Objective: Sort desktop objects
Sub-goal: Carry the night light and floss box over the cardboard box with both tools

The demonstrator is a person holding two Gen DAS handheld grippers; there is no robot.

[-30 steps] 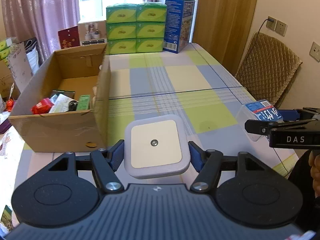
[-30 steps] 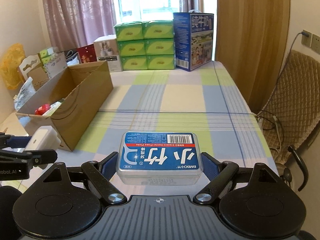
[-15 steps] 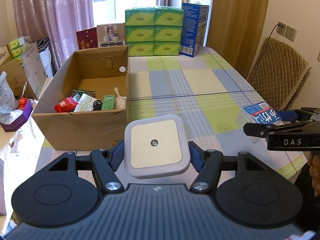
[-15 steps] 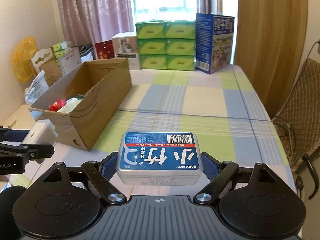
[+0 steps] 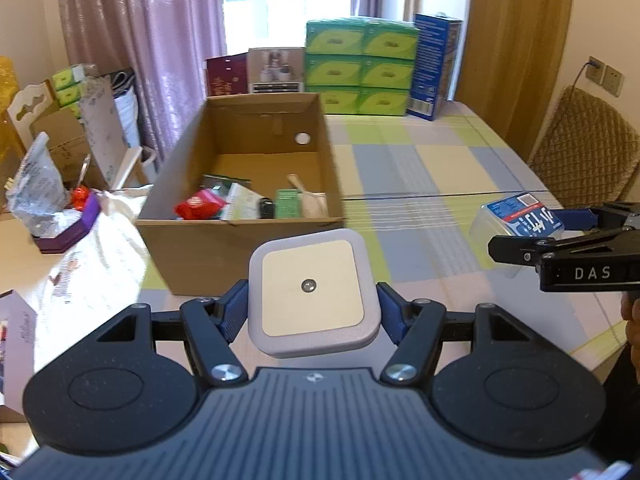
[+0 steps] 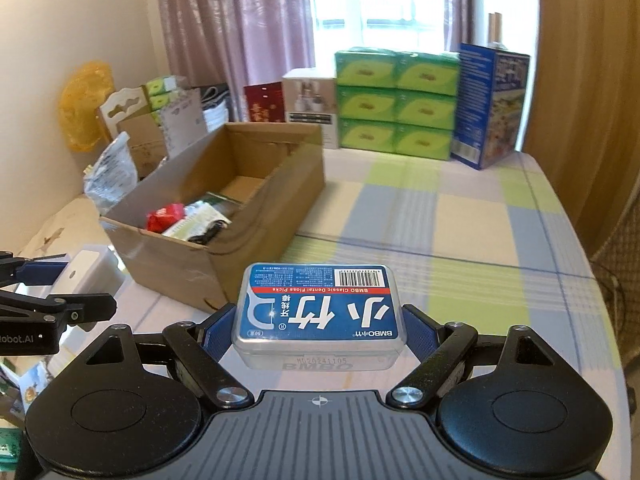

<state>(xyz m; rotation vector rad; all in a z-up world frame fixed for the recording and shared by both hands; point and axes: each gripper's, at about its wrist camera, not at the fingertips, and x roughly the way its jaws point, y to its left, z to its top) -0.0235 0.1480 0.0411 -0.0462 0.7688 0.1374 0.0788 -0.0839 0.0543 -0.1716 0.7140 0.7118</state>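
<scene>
The left gripper (image 5: 313,312) clamps a square white night light (image 5: 312,294) just before the open cardboard box (image 5: 240,240), while the right gripper (image 6: 318,332) pinches a blue-labelled floss pick box (image 6: 318,312) above the checked tablecloth (image 6: 460,216)

tablecloth (image 5: 440,168): blue-yellow-green plaid | cardboard box (image 5: 240,248): brown | floss case (image 6: 320,312): blue-red label

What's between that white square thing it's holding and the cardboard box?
Nothing: only bare checked tablecloth separates the white square pad, clamped in the left gripper, from the cardboard box, per the left wrist view.
</scene>
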